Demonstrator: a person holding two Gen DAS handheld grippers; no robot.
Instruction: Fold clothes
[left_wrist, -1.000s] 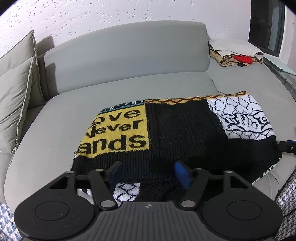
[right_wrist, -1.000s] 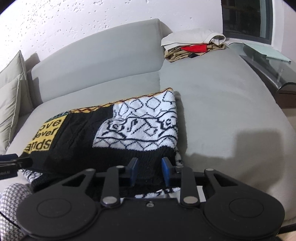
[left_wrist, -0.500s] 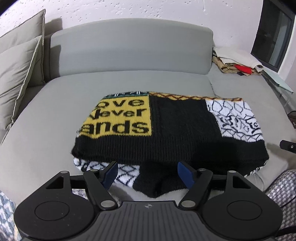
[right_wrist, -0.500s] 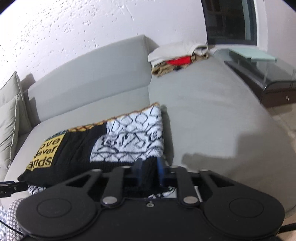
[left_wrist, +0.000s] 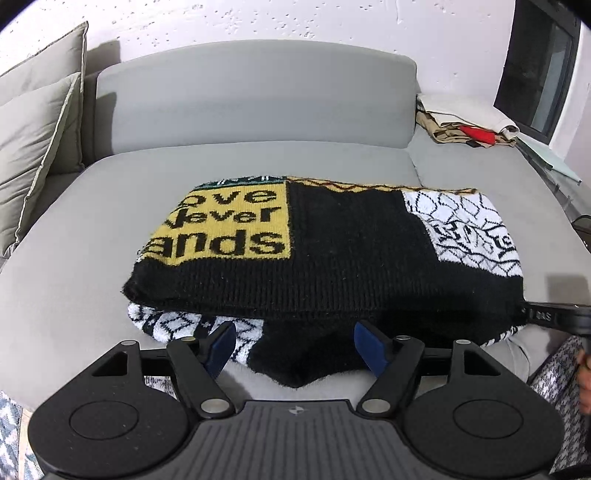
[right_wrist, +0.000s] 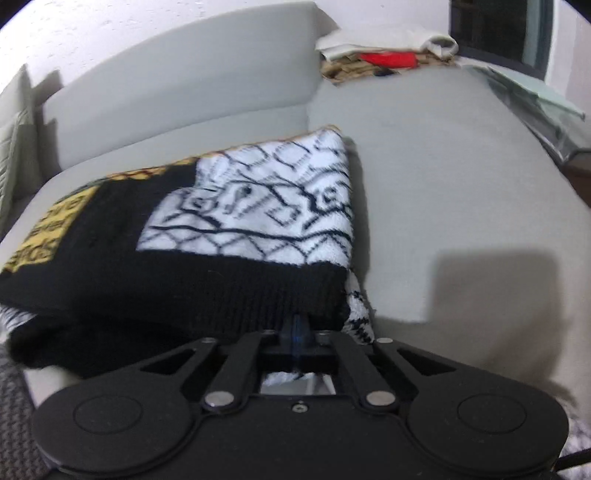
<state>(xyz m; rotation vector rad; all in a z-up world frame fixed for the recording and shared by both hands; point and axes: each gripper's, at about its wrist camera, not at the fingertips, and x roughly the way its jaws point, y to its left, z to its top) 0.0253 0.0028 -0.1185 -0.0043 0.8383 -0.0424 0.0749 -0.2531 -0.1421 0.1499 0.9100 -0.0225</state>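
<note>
A folded knit sweater (left_wrist: 332, 251), black with a yellow lettered panel and white patterned panels, lies on the grey sofa seat (left_wrist: 74, 266). My left gripper (left_wrist: 295, 347) stands open at its near edge. A black flap of the lower layer lies between the blue pads (left_wrist: 221, 345) without touching them. In the right wrist view the sweater (right_wrist: 221, 258) fills the left half. My right gripper (right_wrist: 295, 328) is shut on the black ribbed hem at its near right corner. One of its fingers (left_wrist: 543, 315) shows in the left wrist view at that corner.
A pile of folded clothes (left_wrist: 465, 122) with a red item sits at the sofa's back right. Grey cushions (left_wrist: 33, 147) lean at the left. A glass side table (right_wrist: 546, 99) stands at the right. The sofa backrest (left_wrist: 251, 96) runs behind the sweater.
The right gripper's jaws closed and dropped onto the sweater's hem. The left gripper shifted along the near edge, staying open, and the sweater now looks squarer in its view.
</note>
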